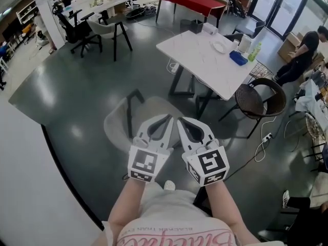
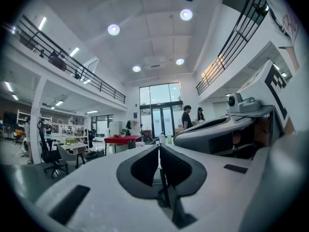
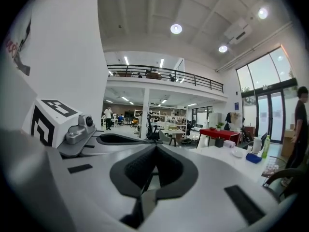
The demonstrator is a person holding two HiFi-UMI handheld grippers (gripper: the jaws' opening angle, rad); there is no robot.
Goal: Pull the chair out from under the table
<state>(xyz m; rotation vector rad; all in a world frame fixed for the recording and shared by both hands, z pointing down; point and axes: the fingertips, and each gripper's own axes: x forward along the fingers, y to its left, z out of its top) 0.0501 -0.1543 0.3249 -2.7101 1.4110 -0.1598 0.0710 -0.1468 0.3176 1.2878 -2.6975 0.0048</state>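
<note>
The left gripper (image 1: 168, 119) and the right gripper (image 1: 181, 121) are held side by side, close in front of the person, with their tips nearly meeting and their marker cubes towards the body. In the left gripper view the left gripper's jaws are together with nothing between them. The right gripper view shows the same of the right gripper's jaws: shut and empty. Both grippers point out roughly level over the room, not down at the floor. Right under them in the head view stands the pale grey chair (image 1: 118, 124), on the dark glossy floor (image 1: 92, 76). Its seat shows to the left of the grippers, and a dark upright part rises at its far side. The chair is clear of the white tabletop (image 1: 200, 55), between the person and the table's dark legs, and neither gripper touches it. The tabletop carries a small white plate (image 1: 219, 47), a blue object (image 1: 238, 58) and a green bottle (image 1: 254, 52) near its right end. A brown wicker chair (image 1: 256, 100) stands just beside the tabletop's near right corner. Farther back there is a table with a red cover (image 1: 192, 1), and a person in dark clothes (image 1: 302, 50) bends at the right edge.
</note>
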